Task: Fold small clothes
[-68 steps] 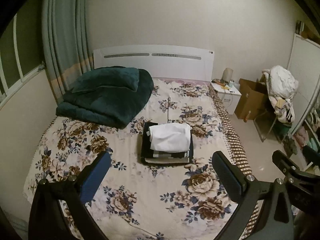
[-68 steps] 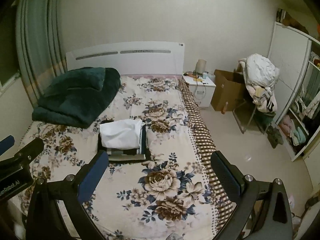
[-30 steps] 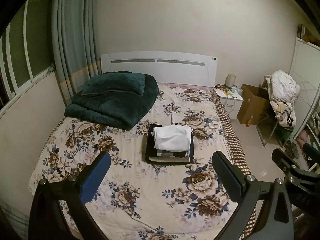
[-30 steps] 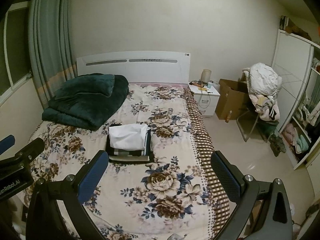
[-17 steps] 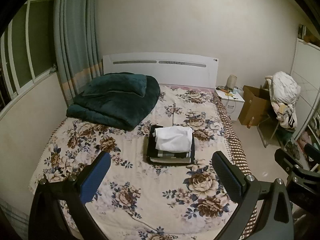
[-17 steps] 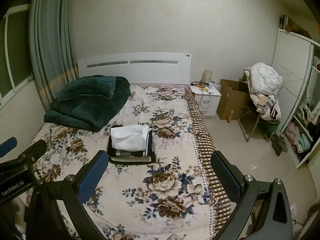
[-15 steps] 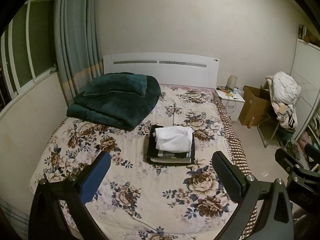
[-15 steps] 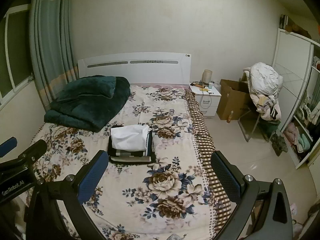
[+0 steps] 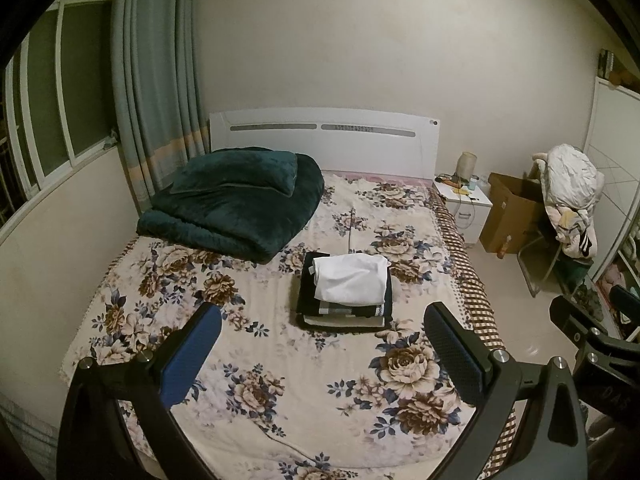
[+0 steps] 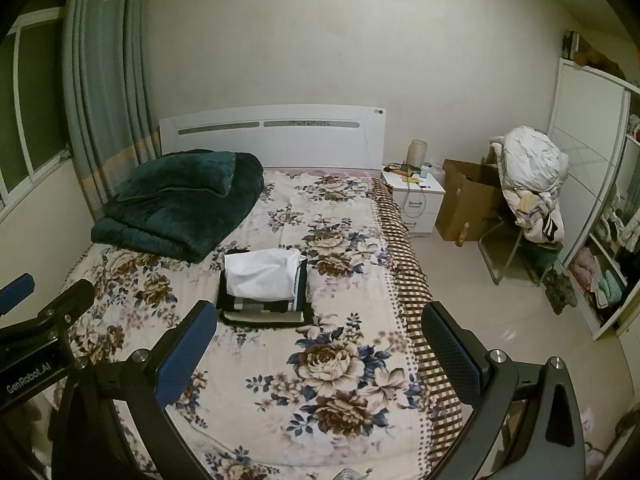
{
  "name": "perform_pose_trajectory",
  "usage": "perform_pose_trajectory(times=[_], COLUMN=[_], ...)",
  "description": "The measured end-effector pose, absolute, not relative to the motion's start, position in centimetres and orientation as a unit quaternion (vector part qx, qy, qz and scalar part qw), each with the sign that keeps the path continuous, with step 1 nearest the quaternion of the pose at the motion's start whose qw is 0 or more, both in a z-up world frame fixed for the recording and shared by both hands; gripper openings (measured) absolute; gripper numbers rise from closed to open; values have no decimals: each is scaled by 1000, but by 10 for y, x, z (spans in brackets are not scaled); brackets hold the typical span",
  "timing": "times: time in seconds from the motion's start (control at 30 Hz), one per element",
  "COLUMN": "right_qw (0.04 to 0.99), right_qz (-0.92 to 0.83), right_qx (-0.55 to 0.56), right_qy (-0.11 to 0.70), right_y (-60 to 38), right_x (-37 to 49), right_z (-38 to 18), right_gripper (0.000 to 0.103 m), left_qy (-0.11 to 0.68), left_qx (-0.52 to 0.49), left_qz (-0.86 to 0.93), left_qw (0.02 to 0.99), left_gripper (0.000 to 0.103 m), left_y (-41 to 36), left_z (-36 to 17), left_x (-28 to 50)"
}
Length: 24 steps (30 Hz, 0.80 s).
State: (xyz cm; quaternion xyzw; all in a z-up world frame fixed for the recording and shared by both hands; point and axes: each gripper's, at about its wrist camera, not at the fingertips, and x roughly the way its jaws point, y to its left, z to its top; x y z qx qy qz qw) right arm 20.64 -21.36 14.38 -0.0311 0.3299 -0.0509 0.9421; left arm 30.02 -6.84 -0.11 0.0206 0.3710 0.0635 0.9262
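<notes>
A stack of folded clothes [image 9: 344, 300] [image 10: 264, 300] lies in the middle of the floral bed, with a white folded garment [image 9: 350, 282] [image 10: 262, 276] on top of darker striped ones. My left gripper [image 9: 320, 344] is open and empty, held well back above the foot of the bed. Beside it my right gripper [image 10: 316, 340] is also open with nothing between its fingers. Each gripper shows at the edge of the other's view.
A dark green folded quilt [image 9: 236, 204] with a pillow lies at the bed's far left by the white headboard [image 9: 324, 140]. To the right stand a white nightstand [image 10: 416, 196], a cardboard box [image 10: 464, 204], a chair piled with clothes [image 10: 532, 184] and a wardrobe [image 10: 600, 208]. A curtain [image 9: 156, 80] hangs left.
Both grippers have pulled back and risen away from the bed, so the stack looks smaller and more of the room shows. Both stay open.
</notes>
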Motion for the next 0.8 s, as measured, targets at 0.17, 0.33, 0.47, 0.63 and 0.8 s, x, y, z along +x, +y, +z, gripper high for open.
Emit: perform_pose_trajectory(times=[0.17,0.33,0.47,0.63,0.8], right_qw=[942,942,942,942,942], right_qz=[-51,-53,-54,-54,-57], right_qx=[-31,-30,-28,-27,-26], right_qy=[330,329,329,330,329], right_y=[-210,-210,-209,-207,-209], right_x=[204,203,201,201,197], right_z=[143,142,143,143,142], right_gripper=[103,103,103,103,103], left_qy=[370,370,371,370,371], left_qx=[21,20,20,21,21], left_qz=[64,64,64,65,66], left_qw=[926,926,926,926,926], left_gripper=[103,103,103,103,103], left_y=[-68,-68,-67,-69,-68], left_z=[0,2,5,5,6], left_x=[299,299,301,300,300])
